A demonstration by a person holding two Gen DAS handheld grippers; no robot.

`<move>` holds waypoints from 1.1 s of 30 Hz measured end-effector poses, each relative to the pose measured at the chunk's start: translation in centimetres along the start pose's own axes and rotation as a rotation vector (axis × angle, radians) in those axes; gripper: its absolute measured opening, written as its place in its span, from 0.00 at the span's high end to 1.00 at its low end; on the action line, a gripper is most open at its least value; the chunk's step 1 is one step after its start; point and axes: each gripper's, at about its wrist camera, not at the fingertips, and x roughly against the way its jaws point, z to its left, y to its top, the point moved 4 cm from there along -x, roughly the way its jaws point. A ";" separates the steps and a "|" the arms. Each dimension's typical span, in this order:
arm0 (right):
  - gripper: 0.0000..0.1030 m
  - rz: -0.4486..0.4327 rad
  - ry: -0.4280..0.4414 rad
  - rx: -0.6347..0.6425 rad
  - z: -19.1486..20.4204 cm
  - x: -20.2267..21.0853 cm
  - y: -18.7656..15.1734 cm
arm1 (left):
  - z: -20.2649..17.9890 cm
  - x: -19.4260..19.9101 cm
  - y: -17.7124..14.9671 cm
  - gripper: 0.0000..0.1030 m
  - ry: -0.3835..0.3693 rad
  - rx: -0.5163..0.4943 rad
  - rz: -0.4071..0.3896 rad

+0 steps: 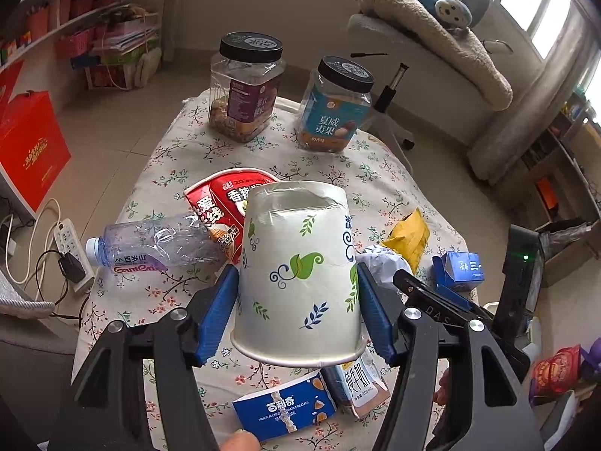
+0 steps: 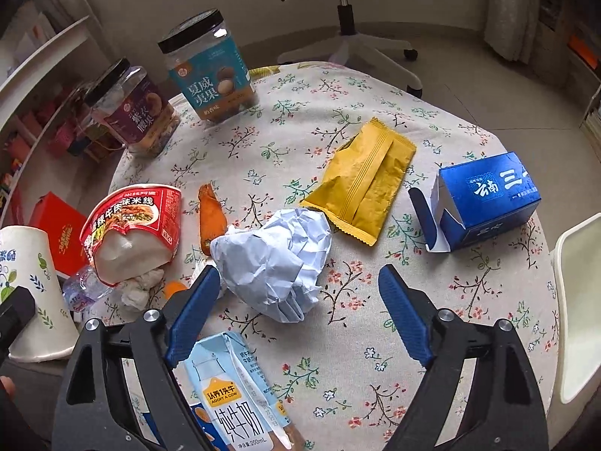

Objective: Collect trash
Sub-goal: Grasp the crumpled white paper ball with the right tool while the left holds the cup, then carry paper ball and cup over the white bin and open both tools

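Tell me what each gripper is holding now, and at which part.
The left gripper holds the upside-down paper cup by its side walls, near the rim. The right gripper is open and holds nothing; the crumpled paper lies between its fingers.

Left wrist view: the paper cup [image 1: 300, 274] hides most of the red noodle bowl [image 1: 221, 203] and the upper milk carton [image 1: 357, 387]. A fingertip [image 1: 240, 442] is cut by the bottom edge. Right wrist view: the milk carton's base leaves the frame at bottom; the clear bottle [image 2: 84, 289] lies mostly behind the noodle bowl.
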 end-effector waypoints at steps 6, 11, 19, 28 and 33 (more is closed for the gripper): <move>0.63 0.049 0.068 0.061 2.1 -1.9 -0.2 | 0.1 -0.1 0.2 0.40 0.007 -0.004 -0.005; 0.64 0.038 0.124 0.054 2.7 0.4 -0.3 | -0.1 0.1 0.4 0.40 0.012 -0.012 -0.019; 0.63 -0.107 0.128 0.088 0.9 6.9 -0.1 | -2.0 1.1 0.2 0.40 0.031 -0.061 -0.072; 0.63 -0.206 0.051 0.014 -6.0 12.1 0.2 | -6.3 0.7 -1.2 0.40 0.014 -0.134 -0.072; 0.62 -0.231 -0.043 -0.086 -12.1 14.4 -0.2 | -9.6 0.2 -2.3 0.40 -0.017 -0.180 -0.061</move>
